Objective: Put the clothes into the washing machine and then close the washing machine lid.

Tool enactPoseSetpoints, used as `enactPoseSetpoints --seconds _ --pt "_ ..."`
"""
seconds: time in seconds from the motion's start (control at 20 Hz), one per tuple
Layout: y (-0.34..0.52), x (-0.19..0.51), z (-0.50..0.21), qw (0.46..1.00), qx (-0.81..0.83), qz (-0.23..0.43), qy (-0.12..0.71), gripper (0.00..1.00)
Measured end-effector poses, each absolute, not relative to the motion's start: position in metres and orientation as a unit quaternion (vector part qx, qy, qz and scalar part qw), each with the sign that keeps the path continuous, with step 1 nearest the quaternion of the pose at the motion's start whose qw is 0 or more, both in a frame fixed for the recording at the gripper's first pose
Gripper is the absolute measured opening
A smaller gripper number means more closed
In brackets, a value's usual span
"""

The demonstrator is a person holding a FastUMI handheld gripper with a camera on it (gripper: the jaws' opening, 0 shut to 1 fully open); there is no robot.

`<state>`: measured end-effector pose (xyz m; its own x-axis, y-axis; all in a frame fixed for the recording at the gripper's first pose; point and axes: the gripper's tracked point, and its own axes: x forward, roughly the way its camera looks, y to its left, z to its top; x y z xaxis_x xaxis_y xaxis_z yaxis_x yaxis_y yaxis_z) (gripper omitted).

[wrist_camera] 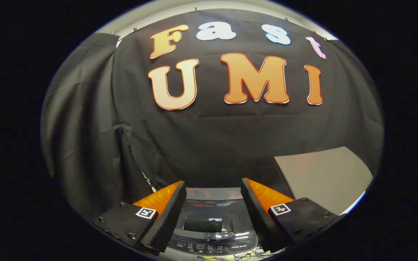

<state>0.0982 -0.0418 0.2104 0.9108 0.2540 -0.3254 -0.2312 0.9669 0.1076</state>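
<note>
Black cloth backs washing machine [212, 221] framed by gaping jaws.

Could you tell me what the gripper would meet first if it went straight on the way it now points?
Probably the black cloth wall. The gripper is open and holds nothing; the washing machine with its glossy lid lies lower, between the fingers. Depth is unclear, so a slightly downward path could meet the machine first.

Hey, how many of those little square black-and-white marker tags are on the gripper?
2. One marker tag sits on the left finger's base, the other marker tag on the right finger's base. The gripper is open above the washing machine. Others may be hidden.
</note>
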Motion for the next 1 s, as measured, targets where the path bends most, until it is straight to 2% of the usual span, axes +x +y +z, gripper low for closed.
enactPoseSetpoints --seconds 0.4,0.65,1.0 --pt "-0.171 0.062 0.306 0.993 0.005 0.069 0.092 0.98" --pt "-0.265 0.033 0.335 0.998 0.015 0.035 0.056 0.98" --pt "-0.361 0.019 0.347 0.999 0.033 0.025 0.023 0.98"
